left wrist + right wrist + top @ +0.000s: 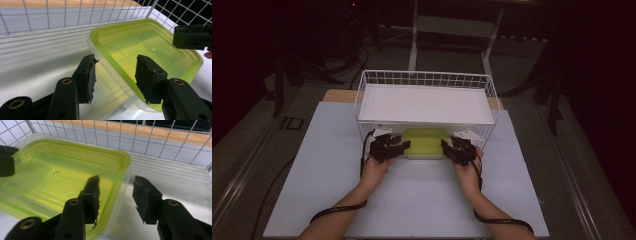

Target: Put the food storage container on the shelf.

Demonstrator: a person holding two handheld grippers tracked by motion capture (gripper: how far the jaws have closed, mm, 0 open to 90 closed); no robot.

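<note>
Two black grippers flank a translucent lime-green lidded plastic box [425, 142] that sits at the open front of a white wire basket [427, 79], under the basket's flat white shelf [424, 104], on the pale worktop [412, 200]. In the high view the left gripper [393, 147] is at the box's 9 o'clock edge and the right gripper [451, 148] at its 3 o'clock edge. In the left gripper view the fingers [89, 77] stand apart, straddling the box's rim without pressing on it. In the right gripper view the fingers [93, 195] are likewise apart, one over the lid, the other outside the wall. The basket's wire wall runs behind at 12 o'clock.
</note>
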